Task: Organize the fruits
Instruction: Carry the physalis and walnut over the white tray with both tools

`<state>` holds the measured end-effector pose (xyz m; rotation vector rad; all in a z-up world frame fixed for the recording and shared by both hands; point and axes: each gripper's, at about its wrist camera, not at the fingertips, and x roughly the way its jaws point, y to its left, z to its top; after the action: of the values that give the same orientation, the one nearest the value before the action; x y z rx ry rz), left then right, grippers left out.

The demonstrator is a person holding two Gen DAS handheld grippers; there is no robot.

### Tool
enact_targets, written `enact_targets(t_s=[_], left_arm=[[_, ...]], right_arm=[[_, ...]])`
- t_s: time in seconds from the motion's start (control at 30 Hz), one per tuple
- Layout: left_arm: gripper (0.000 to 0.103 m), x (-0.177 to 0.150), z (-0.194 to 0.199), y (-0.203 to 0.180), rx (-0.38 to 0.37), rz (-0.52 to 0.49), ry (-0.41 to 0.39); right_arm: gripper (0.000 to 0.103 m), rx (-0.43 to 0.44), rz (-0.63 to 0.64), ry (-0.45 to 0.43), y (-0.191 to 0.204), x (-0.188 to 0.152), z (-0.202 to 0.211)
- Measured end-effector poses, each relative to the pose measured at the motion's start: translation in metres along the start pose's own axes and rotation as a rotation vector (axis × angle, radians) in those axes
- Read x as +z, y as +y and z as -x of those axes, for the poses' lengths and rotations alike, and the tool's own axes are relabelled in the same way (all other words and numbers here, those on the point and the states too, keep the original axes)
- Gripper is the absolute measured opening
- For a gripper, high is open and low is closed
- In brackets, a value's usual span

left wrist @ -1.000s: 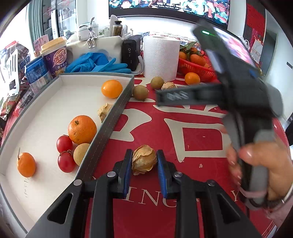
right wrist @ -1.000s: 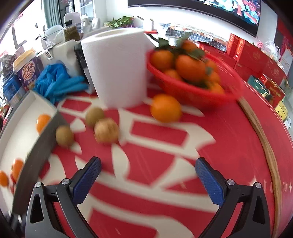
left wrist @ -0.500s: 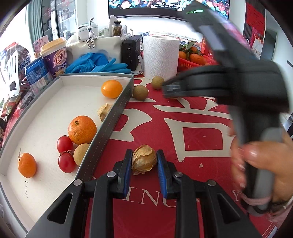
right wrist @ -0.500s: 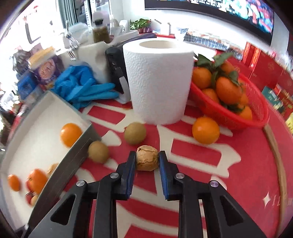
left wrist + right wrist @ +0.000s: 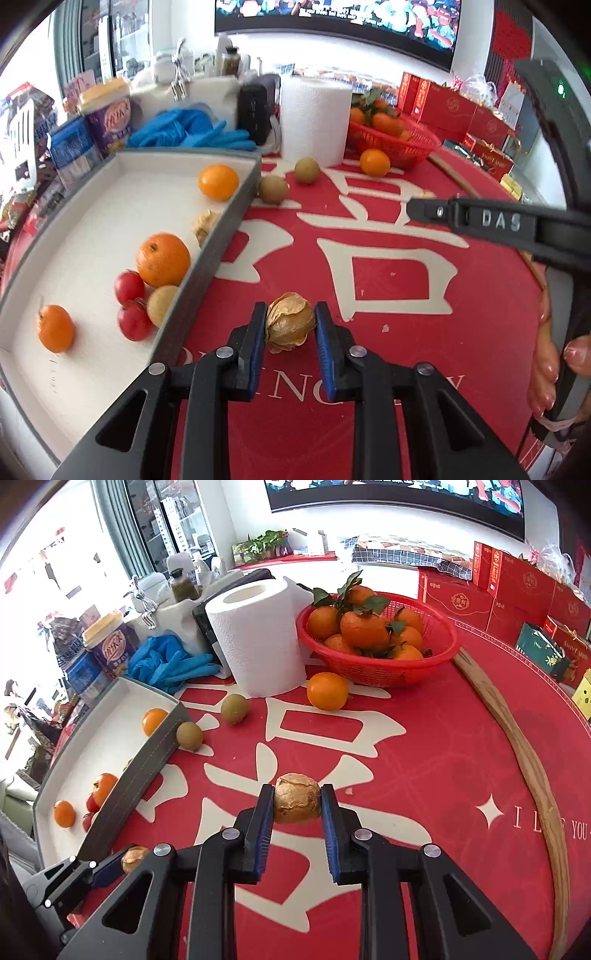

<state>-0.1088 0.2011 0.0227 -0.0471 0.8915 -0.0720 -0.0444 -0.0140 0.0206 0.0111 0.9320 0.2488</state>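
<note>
A: What carries it all?

B: A round worktop (image 5: 424, 760) under a red cloth with pale characters. Along its left edge lies a grey-walled tray (image 5: 221, 236) with a white floor.

A: And at the far edge?

B: A white paper roll (image 5: 258, 642), and right of it a red basket (image 5: 380, 664) heaped with leafy tangerines. One loose orange (image 5: 327, 691) sits on the cloth just in front of the basket.

A: What is in the tray?

B: A big orange (image 5: 162, 259) against the right wall, an orange fruit (image 5: 218, 182) near the far corner, a small orange one (image 5: 55, 328) toward the near end, two cherry tomatoes (image 5: 129, 287) and a pale round fruit beside them (a papery husk also shows at the wall). Two brown-green fruits (image 5: 273, 189) lie outside, by the tray's far corner.

A: The grippers?

B: The left gripper (image 5: 290, 326) has its fingers closed in on a husked physalis (image 5: 290, 322), which rests on the cloth near the tray's right wall. The right gripper (image 5: 297, 805) pinches a cracked tan fruit (image 5: 297, 798) between its fingers, out over the middle of the worktop; whether it touches the cloth I cannot tell.
</note>
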Motion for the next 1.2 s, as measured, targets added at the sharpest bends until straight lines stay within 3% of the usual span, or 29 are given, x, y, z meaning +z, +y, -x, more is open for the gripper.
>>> enact_targets(t_s=[0.33, 0.57, 0.9, 1.2], left_arm=[[0.028, 0.007, 0.038, 0.038, -0.012, 0.076, -0.070], [0.028, 0.013, 0.054, 0.067, 0.015, 0.138, -0.117], [0.028, 0.009, 0.058, 0.100, 0.093, 0.187, -0.135], [0.028, 0.004, 0.054, 0.131, 0.199, 0.227, -0.133]], right_arm=[[0.026, 0.094, -0.045, 0.000, -0.014, -0.013, 0.012], [0.026, 0.097, -0.035, 0.007, -0.005, -0.011, 0.012], [0.026, 0.132, 0.029, 0.018, 0.035, -0.004, 0.007], [0.026, 0.175, 0.133, 0.035, 0.095, 0.009, -0.005]])
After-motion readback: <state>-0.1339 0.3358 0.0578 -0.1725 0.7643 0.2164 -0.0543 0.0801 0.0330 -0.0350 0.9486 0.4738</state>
